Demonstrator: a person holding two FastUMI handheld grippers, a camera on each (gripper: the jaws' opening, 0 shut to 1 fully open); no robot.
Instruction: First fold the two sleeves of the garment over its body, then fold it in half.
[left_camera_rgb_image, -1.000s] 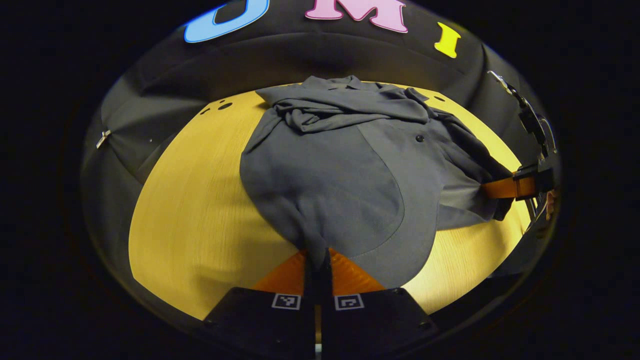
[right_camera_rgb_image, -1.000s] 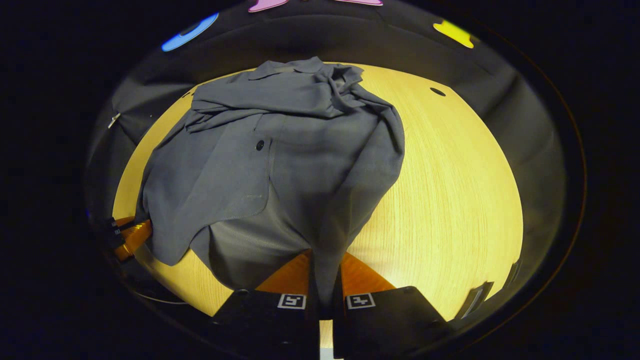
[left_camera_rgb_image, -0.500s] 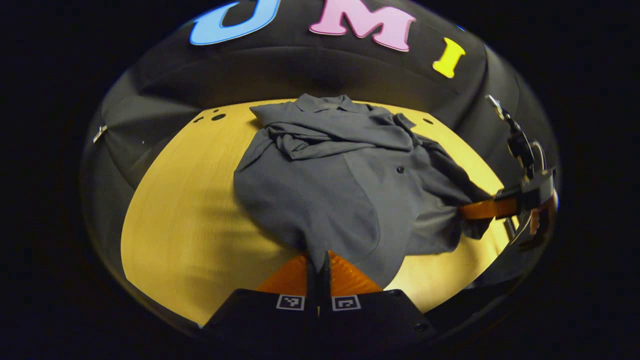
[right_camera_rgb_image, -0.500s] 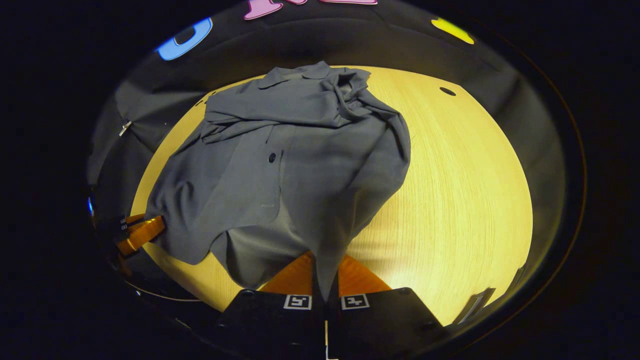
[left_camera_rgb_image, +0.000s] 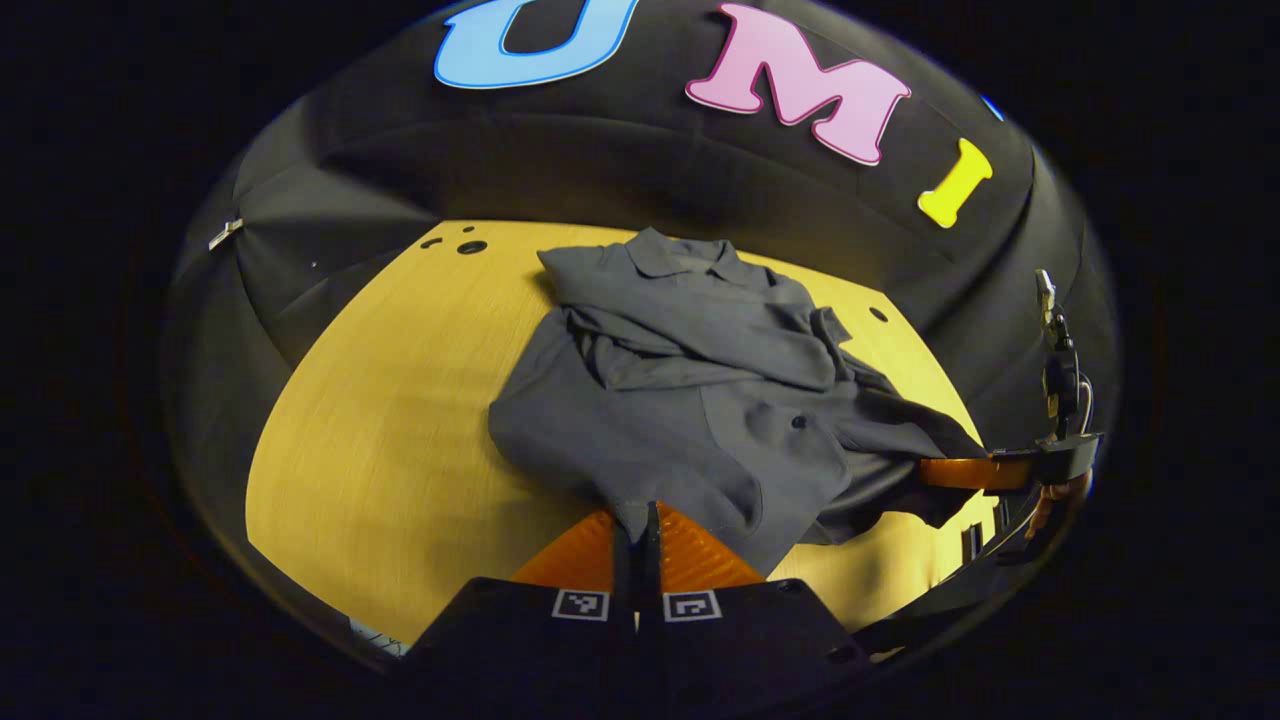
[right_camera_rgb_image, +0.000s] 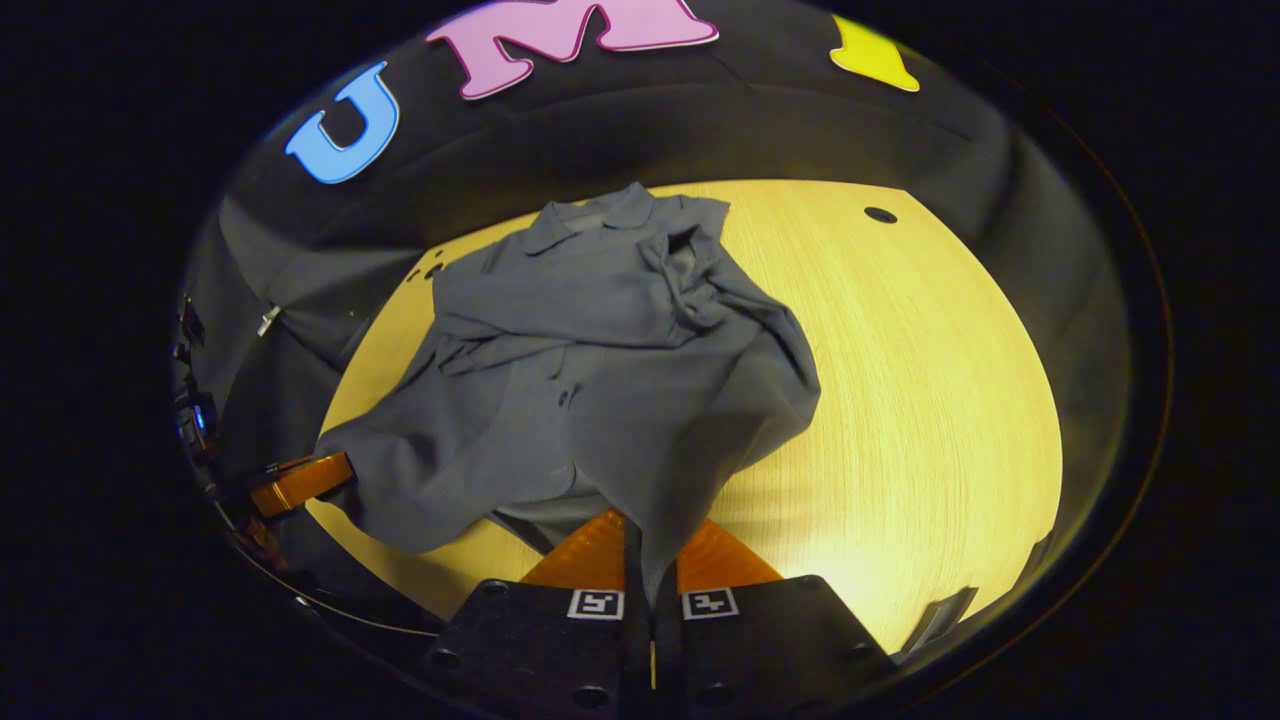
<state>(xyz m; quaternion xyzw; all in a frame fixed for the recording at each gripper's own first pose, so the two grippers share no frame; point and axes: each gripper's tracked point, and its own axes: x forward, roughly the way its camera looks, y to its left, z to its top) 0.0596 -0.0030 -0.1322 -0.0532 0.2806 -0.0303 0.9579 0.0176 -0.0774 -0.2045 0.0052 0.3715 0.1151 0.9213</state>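
Both grippers, left (left_camera_rgb_image: 637, 520) and right (right_camera_rgb_image: 650, 545), are pinching the shirt's (left_camera_rgb_image: 700, 400) near hem, lifting it off the counter (left_camera_rgb_image: 400, 400).

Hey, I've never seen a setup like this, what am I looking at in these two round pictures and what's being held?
A person holds a two-finger gripper in each hand; a fisheye camera rides on each. In the left gripper view, the left gripper has its fingers shut on the near edge of a grey shirt that lies on a wooden table. In the right gripper view, the right gripper pinches another part of that edge. The shirt's sleeves are already folded over its body, collar at the far end.
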